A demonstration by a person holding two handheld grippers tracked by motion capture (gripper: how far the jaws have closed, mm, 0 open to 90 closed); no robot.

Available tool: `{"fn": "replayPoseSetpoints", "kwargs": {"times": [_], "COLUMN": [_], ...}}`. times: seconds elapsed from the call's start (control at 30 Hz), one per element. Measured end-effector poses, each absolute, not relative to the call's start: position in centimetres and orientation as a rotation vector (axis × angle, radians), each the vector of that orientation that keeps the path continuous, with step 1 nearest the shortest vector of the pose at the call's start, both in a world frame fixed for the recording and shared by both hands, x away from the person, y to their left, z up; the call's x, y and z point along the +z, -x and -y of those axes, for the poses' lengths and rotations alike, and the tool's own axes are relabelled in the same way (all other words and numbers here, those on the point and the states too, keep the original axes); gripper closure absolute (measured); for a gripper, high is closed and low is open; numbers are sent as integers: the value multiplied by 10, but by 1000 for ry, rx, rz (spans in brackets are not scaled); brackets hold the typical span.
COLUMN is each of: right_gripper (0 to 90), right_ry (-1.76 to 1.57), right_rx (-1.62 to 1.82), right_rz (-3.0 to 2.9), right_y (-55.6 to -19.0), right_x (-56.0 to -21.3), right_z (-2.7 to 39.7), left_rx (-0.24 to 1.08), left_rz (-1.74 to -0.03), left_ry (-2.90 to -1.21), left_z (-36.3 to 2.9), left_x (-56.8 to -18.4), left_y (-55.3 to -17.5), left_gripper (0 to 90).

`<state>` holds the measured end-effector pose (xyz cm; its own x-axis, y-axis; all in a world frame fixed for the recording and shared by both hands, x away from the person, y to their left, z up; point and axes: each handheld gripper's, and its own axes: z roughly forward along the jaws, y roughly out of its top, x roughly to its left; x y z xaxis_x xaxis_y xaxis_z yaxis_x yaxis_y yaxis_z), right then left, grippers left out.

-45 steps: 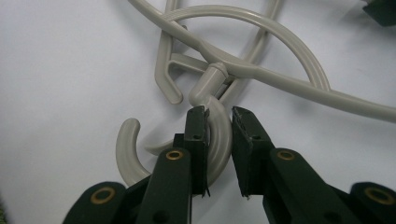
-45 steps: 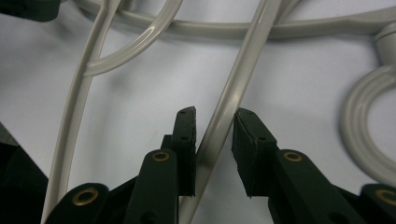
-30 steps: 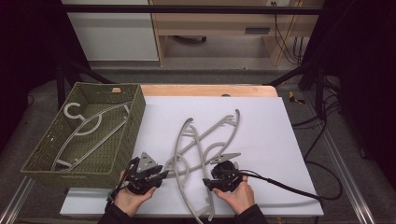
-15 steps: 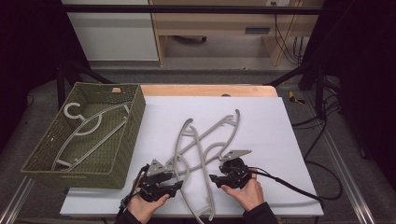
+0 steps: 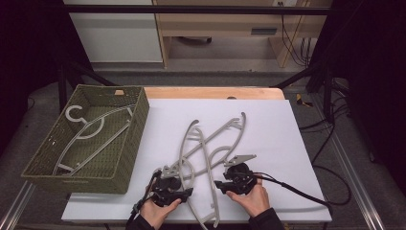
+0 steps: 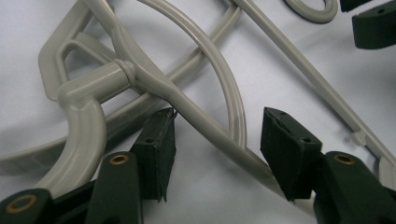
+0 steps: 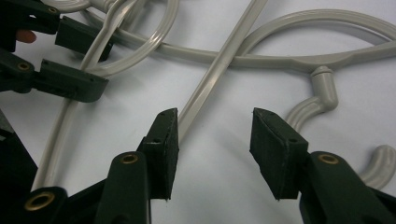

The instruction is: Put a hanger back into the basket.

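Hangers (image 5: 210, 148), grey moulded plastic, smooth and glossy, w/ curved shoulders, straight bars and round hooks: two lie crossed on the white matte table sheet (image 5: 287, 143), roughly centre, their lower ends running toward 6 o'clock between the hands. A third hanger (image 5: 88, 132) rests in the olive woven basket (image 5: 129, 143) at 9 o'clock, rectangular, coarse weave. Left gripper (image 5: 184, 190), black w/ ribbed pads, has just been opening; in the left gripper view its jaws stand apart astride a hanger arm (image 6: 205, 123), pads not pressing it. Right gripper (image 5: 221, 184) sits at 5 o'clock of the pile, jaws closing a little yet apart; in the right gripper view a straight bar (image 7: 219, 63) ends by its left pad, gap bare.
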<state>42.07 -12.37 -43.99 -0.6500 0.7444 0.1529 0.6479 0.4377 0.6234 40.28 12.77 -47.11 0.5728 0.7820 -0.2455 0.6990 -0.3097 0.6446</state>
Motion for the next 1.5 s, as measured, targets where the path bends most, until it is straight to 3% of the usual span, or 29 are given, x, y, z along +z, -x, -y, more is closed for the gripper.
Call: {"fn": "replayPoseSetpoints", "kwargs": {"times": [0.4, 0.77, 1.03, 1.5], "right_gripper": [541, 548, 549, 537], "right_ry": [-1246, -1225, -1241, -1216], "right_rx": [1017, 1025, 1043, 1132], "right_rz": [-2545, -2541, -2531, -2460], "right_y": [-420, -420, -419, -414], "right_x": [-439, -437, -432, -416], "right_z": [124, 126, 130, 150], "left_rx": [161, 131, 121, 224], "left_rz": [-1217, -1205, -1131, -994], "left_ry": [-2074, -2026, -1942, -1953], "left_z": [-128, -133, -143, -146], "left_x": [-471, -465, -441, -409], "left_y": [-406, -406, -402, -395], "left_gripper": [632, 674, 759, 798]}}
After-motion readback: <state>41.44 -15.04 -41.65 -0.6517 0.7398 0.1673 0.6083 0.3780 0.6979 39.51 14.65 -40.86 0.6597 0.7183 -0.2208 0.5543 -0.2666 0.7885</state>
